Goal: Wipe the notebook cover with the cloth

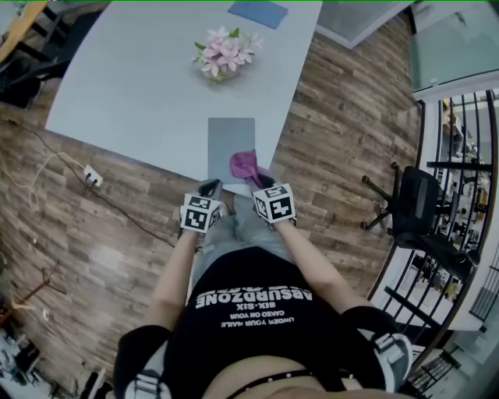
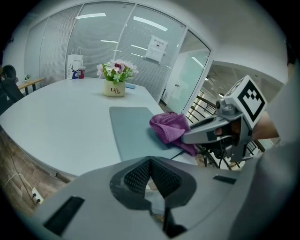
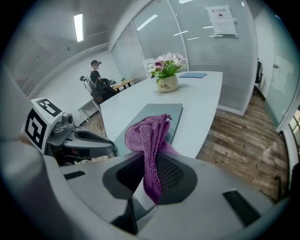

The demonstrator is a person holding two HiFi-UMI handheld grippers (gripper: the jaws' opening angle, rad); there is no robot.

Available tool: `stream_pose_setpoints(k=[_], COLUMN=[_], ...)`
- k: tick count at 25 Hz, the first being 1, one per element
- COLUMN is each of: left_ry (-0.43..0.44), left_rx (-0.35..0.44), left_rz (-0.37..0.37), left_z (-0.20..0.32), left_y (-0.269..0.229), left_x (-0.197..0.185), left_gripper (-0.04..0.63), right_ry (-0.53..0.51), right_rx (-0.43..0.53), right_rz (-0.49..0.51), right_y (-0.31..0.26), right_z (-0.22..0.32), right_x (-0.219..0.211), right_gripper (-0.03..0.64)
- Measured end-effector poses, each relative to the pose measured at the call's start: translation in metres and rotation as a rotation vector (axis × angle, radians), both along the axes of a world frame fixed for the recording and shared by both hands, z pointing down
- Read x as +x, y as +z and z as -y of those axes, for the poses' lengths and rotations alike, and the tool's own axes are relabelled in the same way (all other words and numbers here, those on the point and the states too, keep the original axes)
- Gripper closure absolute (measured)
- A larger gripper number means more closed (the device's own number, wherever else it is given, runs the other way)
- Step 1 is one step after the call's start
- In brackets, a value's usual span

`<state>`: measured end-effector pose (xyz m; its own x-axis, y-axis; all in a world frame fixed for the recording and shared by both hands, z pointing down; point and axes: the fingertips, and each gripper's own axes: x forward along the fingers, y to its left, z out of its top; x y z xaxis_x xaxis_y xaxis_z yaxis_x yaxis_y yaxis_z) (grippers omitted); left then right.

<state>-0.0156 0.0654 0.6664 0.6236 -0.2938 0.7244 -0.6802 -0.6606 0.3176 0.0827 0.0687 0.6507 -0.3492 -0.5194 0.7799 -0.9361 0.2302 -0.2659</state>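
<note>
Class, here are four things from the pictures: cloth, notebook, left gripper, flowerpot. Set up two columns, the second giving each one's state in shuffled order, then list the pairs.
A cloth
B notebook
C left gripper
D flowerpot

1 jaws together, nothing held
2 holds pink flowers
3 grey, lying flat
4 purple, pinched in the right gripper

Pairs: A-4, B-3, C-1, D-2

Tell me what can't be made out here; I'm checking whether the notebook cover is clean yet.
Patch of the notebook cover under the cloth: covered by it in all three views.
Any dust or marks on the bare cover: too small, head view.
The blue sheet: cut off by the head view's top edge.
The wall notice: print too small, left gripper view.
</note>
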Motion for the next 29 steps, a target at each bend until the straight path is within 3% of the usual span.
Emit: stream_pose_setpoints(k=[6,12,29], left_ry=[0.061,0.098,0.081], left_rx=[0.044,0.068,0.046], left_rz=[0.058,0.063,0.054], left_z=[-0.0043,-0.0047,-0.006], left_y=[0.0065,0.0076,0.0063], left_x=[0.0044,0.0056,0.0058], left_gripper=[0.581,0.581,0.581], right_ry=[0.072,0.025,0.001], right_rx=[-0.007,0.009,0.011], right_rz=[0.076,0.046,0.037], right_y=[0.0047,0.0053,0.0035], right_z=[-0.0004,-0.0012,-0.0032], right_x=[0.0026,0.002,0.0023], right_gripper=[0.541,0.541,0.541])
